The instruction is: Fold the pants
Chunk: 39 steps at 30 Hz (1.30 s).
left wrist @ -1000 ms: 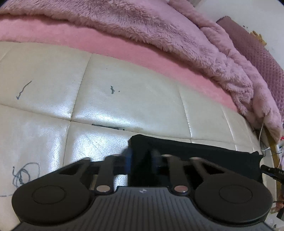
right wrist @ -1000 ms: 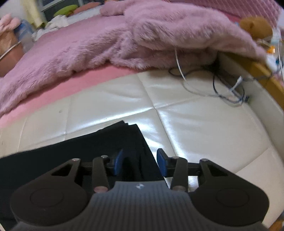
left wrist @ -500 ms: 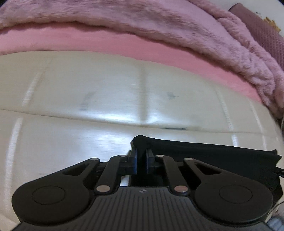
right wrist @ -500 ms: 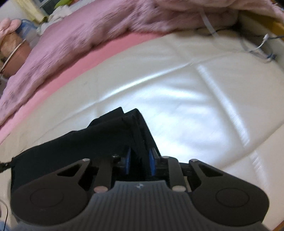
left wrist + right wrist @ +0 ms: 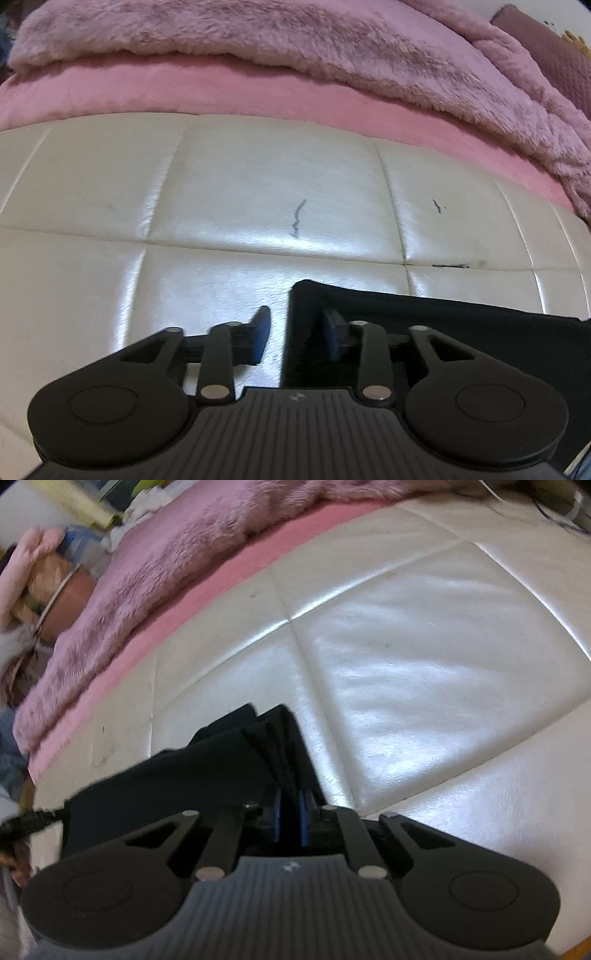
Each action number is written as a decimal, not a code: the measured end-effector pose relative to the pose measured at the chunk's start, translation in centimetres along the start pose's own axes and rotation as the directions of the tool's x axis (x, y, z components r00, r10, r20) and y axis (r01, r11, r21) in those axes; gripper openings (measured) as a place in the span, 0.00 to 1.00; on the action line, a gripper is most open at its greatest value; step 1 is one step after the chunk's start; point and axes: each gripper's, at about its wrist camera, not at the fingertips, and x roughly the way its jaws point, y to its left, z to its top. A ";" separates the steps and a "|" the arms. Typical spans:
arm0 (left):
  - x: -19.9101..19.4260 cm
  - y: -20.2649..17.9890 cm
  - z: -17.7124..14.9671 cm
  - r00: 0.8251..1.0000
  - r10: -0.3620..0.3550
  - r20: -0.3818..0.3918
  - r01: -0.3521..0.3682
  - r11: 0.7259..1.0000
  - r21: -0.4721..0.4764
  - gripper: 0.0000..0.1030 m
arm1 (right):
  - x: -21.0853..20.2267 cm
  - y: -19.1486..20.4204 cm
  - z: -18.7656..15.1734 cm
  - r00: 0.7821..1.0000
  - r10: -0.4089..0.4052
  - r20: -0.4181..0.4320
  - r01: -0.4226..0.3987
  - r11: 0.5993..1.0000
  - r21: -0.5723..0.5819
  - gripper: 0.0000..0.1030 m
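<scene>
The black pants (image 5: 443,325) lie folded in a long strip on the white quilted leather surface (image 5: 258,206). My left gripper (image 5: 295,325) is open, its jaws standing either side of the strip's left corner, which rests between them. In the right wrist view my right gripper (image 5: 289,805) is shut on the other end of the pants (image 5: 207,760), where several layered edges bunch up between the blue pads (image 5: 305,814). The cloth runs away to the left from there.
A fluffy pink blanket (image 5: 295,40) and a pink sheet (image 5: 184,88) border the far side of the surface. Cables (image 5: 561,513) lie at the far right corner. Bedside clutter (image 5: 55,576) shows at far left.
My left gripper was shut on the pants' corner half a second ago and has now opened. My right gripper closed on its end a second ago, stays shut, and has swung with the cloth.
</scene>
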 end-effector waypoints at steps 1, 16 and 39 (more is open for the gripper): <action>-0.5 0.1 -0.2 1.000 0.005 0.008 -0.005 1.000 -0.011 0.39 | -0.3 -0.1 0.1 0.999 -0.042 0.011 0.042 0.999 -0.002 0.00; -3.3 4.9 -4.8 0.960 -0.261 -0.098 0.255 0.964 -0.075 0.52 | -2.8 9.1 -5.1 0.992 0.096 0.082 -0.072 0.962 -0.264 0.07; 0.1 7.2 -5.7 0.875 -0.483 -0.021 0.456 0.839 -0.297 0.11 | 5.3 16.8 -9.2 0.996 0.015 -0.083 -0.052 0.883 -0.467 0.04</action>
